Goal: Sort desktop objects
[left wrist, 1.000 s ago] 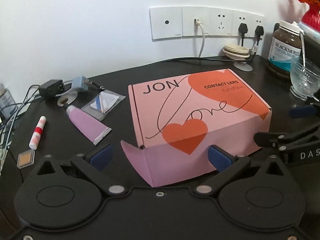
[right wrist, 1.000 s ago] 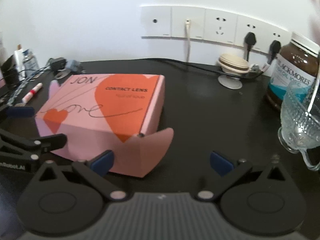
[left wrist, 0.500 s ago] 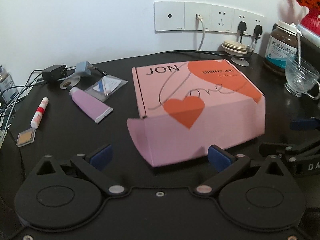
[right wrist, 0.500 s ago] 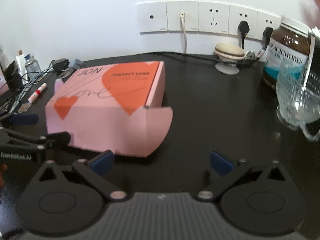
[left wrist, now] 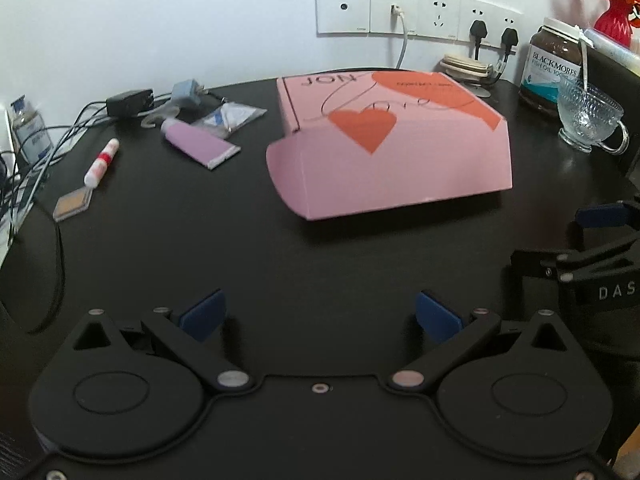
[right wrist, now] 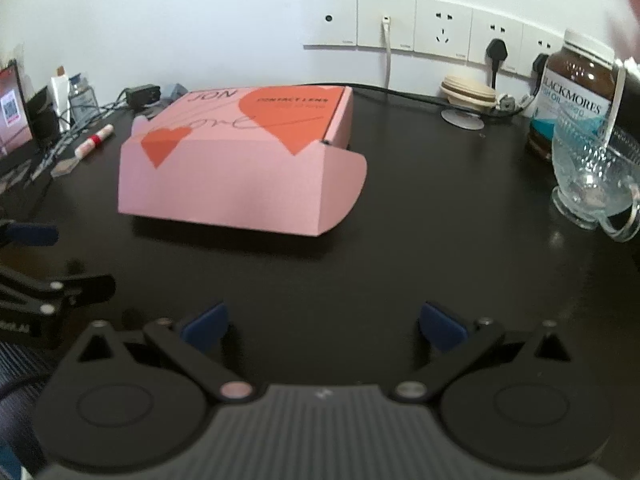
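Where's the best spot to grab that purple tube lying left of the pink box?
Grip the purple tube across its rounded body, midway between white cap and flat crimped end, coming straight down from above. It lies flat on the table, so only its long sides are exposed. The left hand-held gripper is probably nearer.

A row of wall sockets point(left wrist: 416, 10) sits above the desk point(left wrist: 320, 260); a red vase point(left wrist: 612, 24) with orange flowers stands right of them.
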Tool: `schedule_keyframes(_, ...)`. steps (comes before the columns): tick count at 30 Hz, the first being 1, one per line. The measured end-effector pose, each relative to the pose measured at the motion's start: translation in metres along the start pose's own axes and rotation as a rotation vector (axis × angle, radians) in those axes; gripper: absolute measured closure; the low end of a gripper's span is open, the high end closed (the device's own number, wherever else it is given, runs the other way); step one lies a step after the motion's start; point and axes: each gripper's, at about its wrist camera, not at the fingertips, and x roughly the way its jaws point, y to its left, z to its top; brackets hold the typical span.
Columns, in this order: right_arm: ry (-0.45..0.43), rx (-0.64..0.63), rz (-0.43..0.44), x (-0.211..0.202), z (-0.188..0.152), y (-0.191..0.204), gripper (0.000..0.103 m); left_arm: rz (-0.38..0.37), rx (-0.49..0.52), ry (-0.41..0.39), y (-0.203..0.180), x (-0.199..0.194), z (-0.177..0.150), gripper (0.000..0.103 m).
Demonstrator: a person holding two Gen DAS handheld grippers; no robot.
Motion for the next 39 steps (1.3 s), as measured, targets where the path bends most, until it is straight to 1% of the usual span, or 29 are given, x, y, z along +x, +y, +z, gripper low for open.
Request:
schedule_keyframes(2, -0.008, -0.012, -0.017, -0.001, -0.003, 0.004, 0.001, 0.002, -0.006, -0.014, 0.0, 0.0, -0.004, 0.0)
schedule_keyframes(9, -0.053, 0.023, -0.057, 0.008, 0.001, 0.011, 0.001, 0.01, -0.029, -0.069, -0.003, 0.007, -0.004, 0.0)
schedule_keyframes(13, -0.094, 0.036, -0.073, 0.01, -0.002, 0.015, 0.001, 0.019, -0.036, -0.092, -0.007, 0.01, -0.003, 0.0)
schedule_keyframes(15, -0.107, 0.027, -0.066, 0.01, -0.003, 0.016, 0.001, 0.016, -0.034, -0.102, -0.008, 0.011, -0.004, 0.0)
schedule_keyframes(20, -0.107, 0.02, -0.055, 0.01, -0.002, 0.015, 0.001, 0.013, -0.037, -0.102, -0.009, 0.014, -0.002, 0.0)
schedule_keyframes(26, -0.107, 0.042, -0.077, 0.01, -0.001, 0.013, 0.001, 0.027, -0.052, -0.101, -0.011, 0.016, 0.0, 0.0)
schedule_keyframes(31, -0.107, 0.046, -0.081, 0.011, 0.0, 0.012, 0.001, 0.007, -0.033, -0.103, -0.008, 0.018, 0.001, 0.0)
schedule_keyframes(39, -0.106, 0.048, -0.081, 0.01, 0.0, 0.013, 0.001, 0.008, -0.034, -0.103, -0.009, 0.02, 0.003, 0.0)
